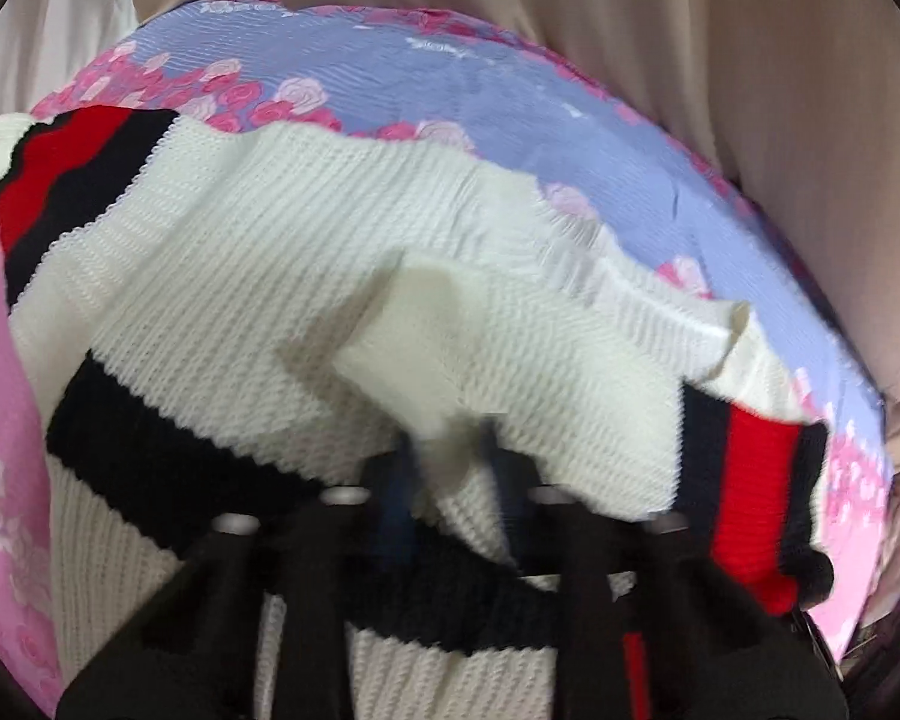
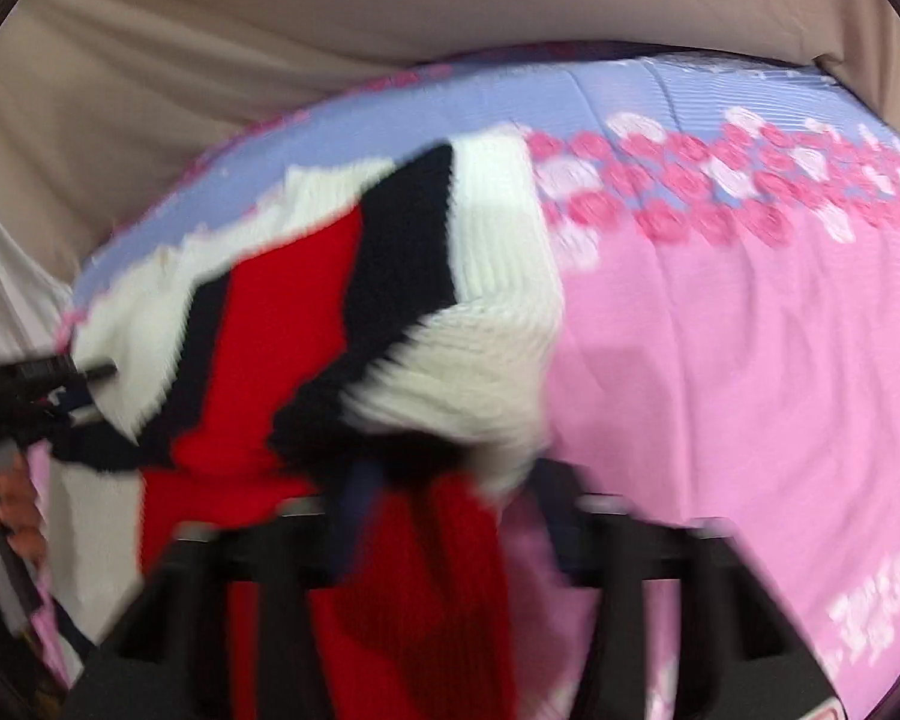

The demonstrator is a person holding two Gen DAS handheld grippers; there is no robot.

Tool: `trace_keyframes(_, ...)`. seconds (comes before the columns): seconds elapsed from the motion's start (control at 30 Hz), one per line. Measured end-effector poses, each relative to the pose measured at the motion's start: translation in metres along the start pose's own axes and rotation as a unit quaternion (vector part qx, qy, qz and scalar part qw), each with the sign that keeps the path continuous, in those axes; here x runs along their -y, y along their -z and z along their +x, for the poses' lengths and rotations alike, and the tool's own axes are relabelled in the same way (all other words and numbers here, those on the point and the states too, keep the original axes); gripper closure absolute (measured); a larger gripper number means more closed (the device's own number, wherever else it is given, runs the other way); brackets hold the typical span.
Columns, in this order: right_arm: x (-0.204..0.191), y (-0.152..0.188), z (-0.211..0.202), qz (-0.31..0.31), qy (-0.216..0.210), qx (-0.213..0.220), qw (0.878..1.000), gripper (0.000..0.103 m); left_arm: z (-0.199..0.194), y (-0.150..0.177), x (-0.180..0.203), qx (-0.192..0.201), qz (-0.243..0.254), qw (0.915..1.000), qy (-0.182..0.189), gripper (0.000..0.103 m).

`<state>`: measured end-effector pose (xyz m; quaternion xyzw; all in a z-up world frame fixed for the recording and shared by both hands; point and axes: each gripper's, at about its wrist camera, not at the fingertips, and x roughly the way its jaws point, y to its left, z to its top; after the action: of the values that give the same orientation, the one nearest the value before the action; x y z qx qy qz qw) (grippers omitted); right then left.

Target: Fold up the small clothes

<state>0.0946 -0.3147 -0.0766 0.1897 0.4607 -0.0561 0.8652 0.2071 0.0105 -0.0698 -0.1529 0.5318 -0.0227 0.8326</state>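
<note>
White knit sweater (image 1: 306, 252) with black and red stripes, spread over the lilac-and-pink rose-print sheet (image 1: 426, 78). Left claw (image 1: 450, 468) clamped on a raised white fold near the sweater's middle. Right claw (image 2: 450, 498) pinched on the red-and-black striped part (image 2: 282, 324) at the sweater's edge, beside the sheet's pink area. Beige curtain (image 2: 270, 12) beyond the sweater. Both views blurred.

A sweater (image 1: 306, 252) is lying spread on a bedsheet (image 1: 450, 78), with a curtain (image 1: 750, 60) hanging behind the bedsheet's far edge.
</note>
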Motion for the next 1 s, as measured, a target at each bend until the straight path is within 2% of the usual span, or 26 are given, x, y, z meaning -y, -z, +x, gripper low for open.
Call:
trace_keyframes(0.07,0.004,-0.013,-0.009,0.016,-0.01,0.023,1.0,0.091,-0.009,-0.005,-0.002,0.016,-0.019,0.9997,0.008,0.094)
trace_keyframes(0.13,0.016,-0.024,-0.031,0.024,0.007,0.062,0.998,0.092,-0.017,-0.008,0.002,0.027,-0.018,0.9994,0.016,0.095)
trace_keyframes(0.23,0.054,-0.023,-0.063,0.05,0.028,0.091,0.994,0.094,-0.017,0.002,0.024,0.014,0.005,0.999,0.043,0.095)
trace_keyframes(0.3,0.076,-0.015,-0.072,0.048,0.057,0.087,0.993,0.094,-0.01,0.011,0.04,0.0,0.019,0.9982,0.057,0.095)
trace_keyframes(0.4,0.114,0.005,-0.07,0.075,0.088,0.062,0.991,0.094,0.008,0.037,0.066,-0.025,0.048,0.9969,0.057,0.095)
trace_keyframes(0.47,0.128,0.02,-0.051,0.086,0.083,0.023,0.993,0.092,0.015,0.048,0.073,-0.017,0.057,0.9974,0.041,0.094)
trace_keyframes(0.53,0.125,0.023,-0.053,0.088,0.071,0.02,0.993,0.088,0.014,0.046,0.071,-0.012,0.058,0.9972,0.045,0.094)
trace_keyframes(0.63,0.105,0.016,-0.086,0.066,0.049,0.048,0.995,0.072,0.01,0.028,0.052,-0.015,0.035,0.9974,0.06,0.094)
trace_keyframes(0.7,0.092,0.005,-0.109,0.036,0.044,0.079,0.995,0.048,0.01,0.017,0.042,-0.016,0.025,0.9975,0.065,0.094)
trace_keyframes(0.77,0.09,-0.011,-0.124,0.023,0.03,0.106,0.994,0.037,0.011,0.01,0.038,-0.02,0.028,0.9975,0.062,0.094)
trace_keyframes(0.83,0.093,-0.037,-0.121,0.026,0.002,0.119,0.992,0.031,0.012,0.012,0.039,-0.023,0.042,0.9974,0.054,0.094)
trace_keyframes(0.87,0.096,-0.052,-0.109,0.032,-0.005,0.108,0.994,0.029,0.013,0.014,0.039,-0.026,0.045,0.9973,0.051,0.094)
trace_keyframes(1.0,0.102,-0.087,-0.023,0.033,0.024,0.017,0.999,0.03,0.012,0.025,0.035,-0.025,0.039,0.9979,0.044,0.092)
